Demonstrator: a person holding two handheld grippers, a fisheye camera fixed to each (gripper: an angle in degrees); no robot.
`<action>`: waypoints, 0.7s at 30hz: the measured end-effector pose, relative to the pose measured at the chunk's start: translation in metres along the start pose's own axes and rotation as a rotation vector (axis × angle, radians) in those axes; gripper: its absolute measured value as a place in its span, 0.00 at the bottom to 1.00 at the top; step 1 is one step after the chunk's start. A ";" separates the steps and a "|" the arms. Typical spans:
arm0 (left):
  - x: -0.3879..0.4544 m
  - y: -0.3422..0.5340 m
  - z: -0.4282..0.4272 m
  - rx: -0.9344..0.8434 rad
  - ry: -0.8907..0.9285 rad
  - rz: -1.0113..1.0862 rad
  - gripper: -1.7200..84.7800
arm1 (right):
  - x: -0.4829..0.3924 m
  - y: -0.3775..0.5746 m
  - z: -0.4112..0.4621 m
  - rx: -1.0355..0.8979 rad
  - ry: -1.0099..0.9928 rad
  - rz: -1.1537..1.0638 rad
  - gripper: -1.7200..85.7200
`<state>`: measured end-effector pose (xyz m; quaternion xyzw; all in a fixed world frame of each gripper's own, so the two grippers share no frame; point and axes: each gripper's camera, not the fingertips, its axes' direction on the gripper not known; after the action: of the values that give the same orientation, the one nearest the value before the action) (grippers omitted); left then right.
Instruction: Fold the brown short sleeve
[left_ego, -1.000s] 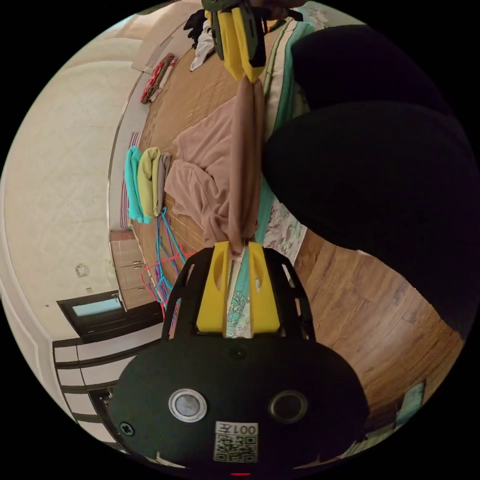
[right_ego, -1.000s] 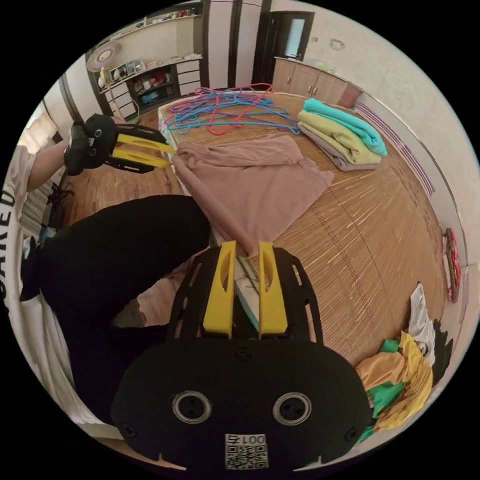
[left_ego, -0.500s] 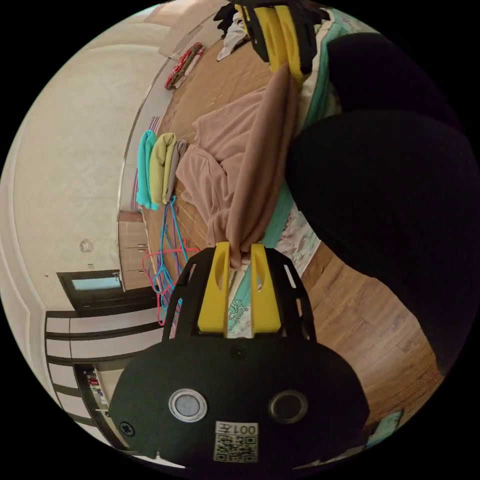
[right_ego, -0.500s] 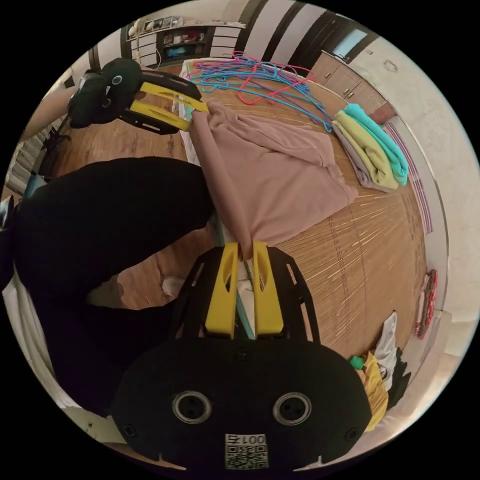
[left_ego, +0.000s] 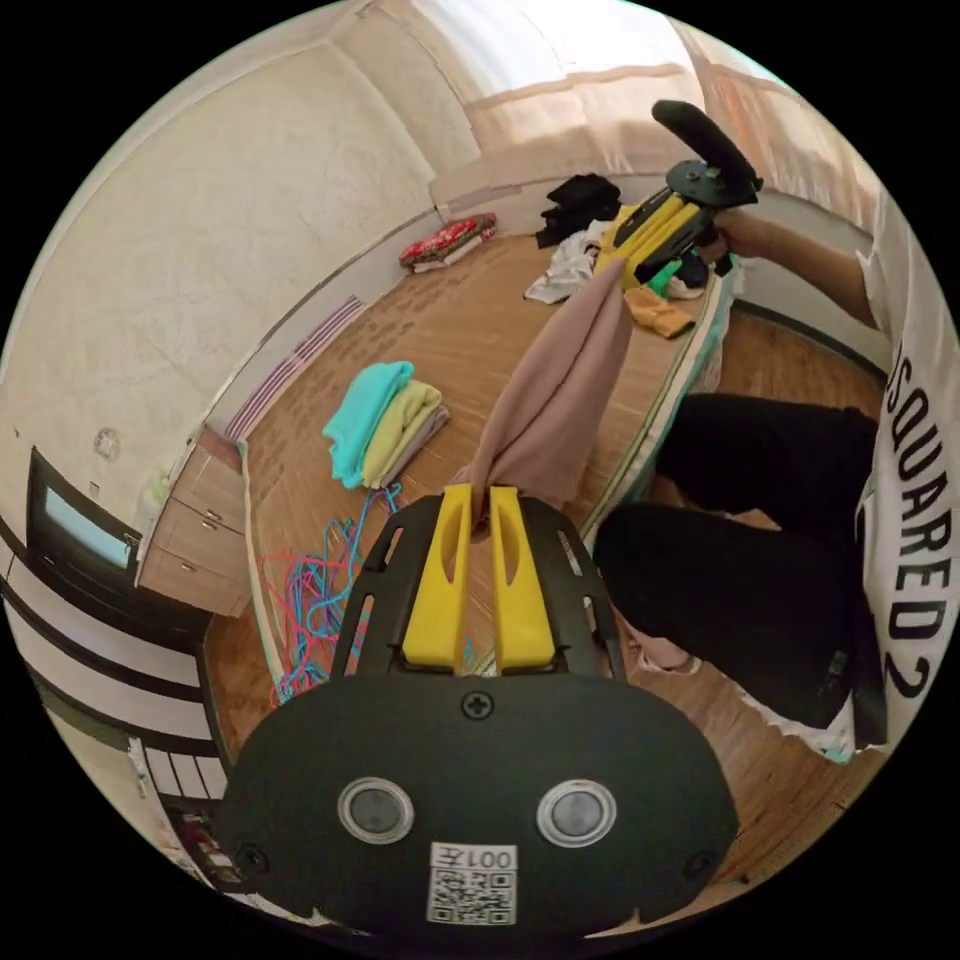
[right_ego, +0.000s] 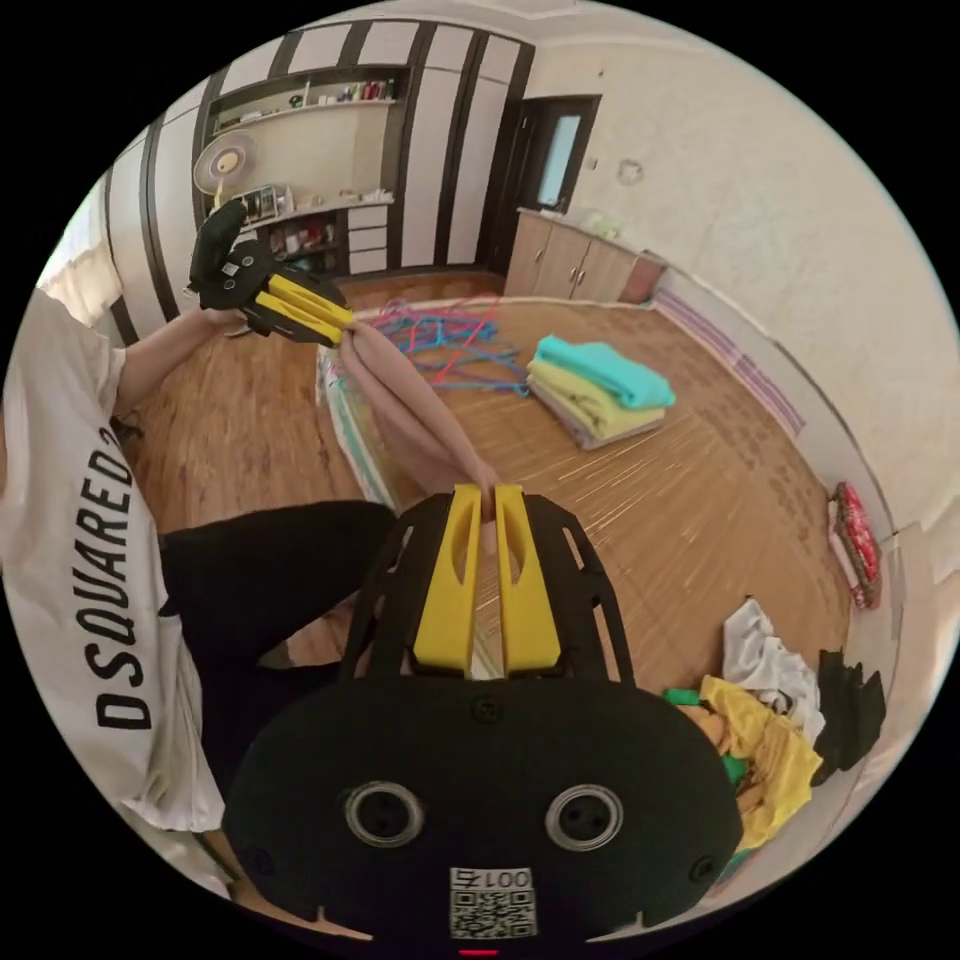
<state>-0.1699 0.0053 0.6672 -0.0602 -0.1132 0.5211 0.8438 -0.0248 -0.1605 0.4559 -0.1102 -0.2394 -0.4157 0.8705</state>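
Note:
The brown short sleeve (left_ego: 560, 400) hangs in the air, stretched between both grippers above the bamboo mat (left_ego: 470, 330). My left gripper (left_ego: 480, 492) is shut on one end of it. In the left gripper view the right gripper (left_ego: 622, 272) pinches the far end, held by a hand. In the right gripper view my right gripper (right_ego: 485, 492) is shut on the brown short sleeve (right_ego: 415, 410), and the left gripper (right_ego: 340, 325) grips its other end. The garment sags in a narrow band between them.
A stack of folded teal, yellow-green and grey clothes (right_ego: 595, 385) lies on the mat (right_ego: 650, 480). Tangled pink and blue hangers (right_ego: 450, 335) lie near its end. A heap of unfolded clothes (right_ego: 780, 720) sits at one corner. The person's black-trousered legs (left_ego: 740, 580) are beside the mat.
Both grippers have risen and lifted the brown short sleeve off the mat; it now hangs between them instead of lying spread. Both views swung upward toward the room.

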 end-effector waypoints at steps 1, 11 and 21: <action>-0.017 -0.019 0.000 0.005 -0.003 0.010 0.04 | 0.014 -0.008 -0.003 0.000 0.038 0.004 0.04; -0.119 -0.161 -0.017 0.071 -0.165 -0.019 0.03 | 0.126 -0.064 -0.047 0.158 0.316 0.077 0.04; 0.048 -0.069 0.086 -0.143 -0.131 0.153 0.03 | 0.082 0.053 0.068 -0.159 0.073 0.091 0.05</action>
<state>-0.1114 0.0161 0.7722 -0.0945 -0.2002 0.5774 0.7859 0.0386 -0.1555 0.5566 -0.1744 -0.1684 -0.3969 0.8853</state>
